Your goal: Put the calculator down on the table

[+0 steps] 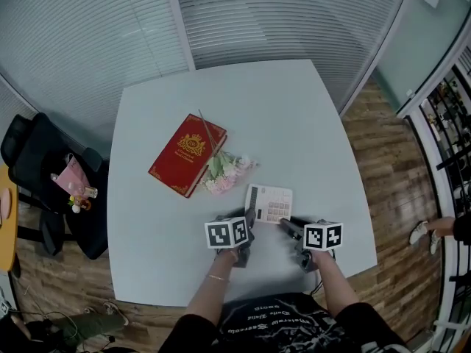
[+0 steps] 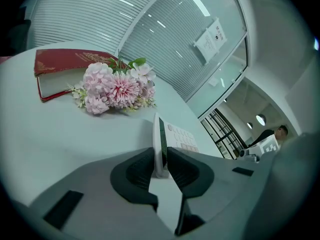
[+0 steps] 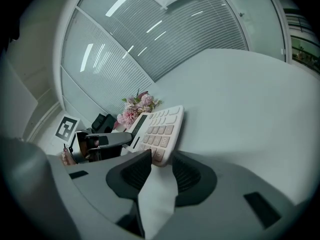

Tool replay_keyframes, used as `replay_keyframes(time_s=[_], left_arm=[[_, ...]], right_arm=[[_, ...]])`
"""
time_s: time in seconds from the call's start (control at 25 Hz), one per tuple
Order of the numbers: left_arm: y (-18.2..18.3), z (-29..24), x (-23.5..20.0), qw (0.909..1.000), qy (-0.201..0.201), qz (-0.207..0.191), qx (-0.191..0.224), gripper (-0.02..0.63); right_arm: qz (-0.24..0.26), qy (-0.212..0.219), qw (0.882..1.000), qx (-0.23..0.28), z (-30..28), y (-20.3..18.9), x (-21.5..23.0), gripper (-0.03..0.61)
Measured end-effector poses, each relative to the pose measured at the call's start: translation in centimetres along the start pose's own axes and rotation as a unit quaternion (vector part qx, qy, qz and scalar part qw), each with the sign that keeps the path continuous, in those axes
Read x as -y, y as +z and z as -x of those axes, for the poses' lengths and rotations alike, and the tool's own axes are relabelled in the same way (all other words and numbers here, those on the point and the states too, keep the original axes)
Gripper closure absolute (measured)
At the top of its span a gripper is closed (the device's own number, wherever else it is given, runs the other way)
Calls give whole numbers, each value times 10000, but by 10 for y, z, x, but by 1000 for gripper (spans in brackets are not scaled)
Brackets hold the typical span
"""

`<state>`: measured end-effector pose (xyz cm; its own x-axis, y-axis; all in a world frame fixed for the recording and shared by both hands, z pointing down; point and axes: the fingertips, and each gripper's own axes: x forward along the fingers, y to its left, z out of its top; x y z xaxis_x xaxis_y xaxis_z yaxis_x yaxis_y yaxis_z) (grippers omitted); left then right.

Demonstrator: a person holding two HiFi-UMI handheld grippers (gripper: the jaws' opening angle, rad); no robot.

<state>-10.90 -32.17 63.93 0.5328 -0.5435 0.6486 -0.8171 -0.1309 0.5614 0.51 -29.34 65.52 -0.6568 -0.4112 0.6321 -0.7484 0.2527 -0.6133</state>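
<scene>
Two tongs at one white calculator (image 1: 269,203), near right of the desk (image 1: 294,116).
Left tongs (image 2: 161,160) clenched on its left edge; right tongs (image 3: 161,160) released, its corner loose between them. Red book (image 1: 188,154): gold crest, lettering unreadable.

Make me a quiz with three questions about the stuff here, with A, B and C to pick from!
1. Where do the pink flowers lie? A on the chair; B right beside the red book; C on the floor.
2. What colour is the calculator? A white; B black; C yellow.
3. What are the jaws of the left gripper doing? A standing wide apart, empty; B holding the flowers; C closed on the calculator.
Answers: 1 B, the head view shows the blooms against the book's edge. 2 A, its case is white in every view. 3 C, the left gripper view shows both jaws pressing the calculator's edge.
</scene>
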Motion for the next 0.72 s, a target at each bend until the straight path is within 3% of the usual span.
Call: replay_keyframes(time_s=[0.08, 0.16, 0.28, 0.44, 0.72], left_arm=[[0, -1, 1, 10000, 7, -62, 28, 525], [0, -1, 2, 9999, -10, -137, 56, 507], [4, 1, 7, 9997, -31, -215, 142, 423], [7, 5, 12, 9990, -113, -361, 253, 311], [0, 30, 14, 9958, -116, -800, 437, 270]], right_arm=[[147, -59, 9999, -47, -1, -3, 0, 431], [422, -107, 9989, -166, -3, -8, -2, 372], [779, -176, 9965, -254, -3, -13, -6, 341], [898, -258, 9955, -173, -2, -14, -10, 274], [1279, -544, 9895, 406, 19, -1, -19, 233]])
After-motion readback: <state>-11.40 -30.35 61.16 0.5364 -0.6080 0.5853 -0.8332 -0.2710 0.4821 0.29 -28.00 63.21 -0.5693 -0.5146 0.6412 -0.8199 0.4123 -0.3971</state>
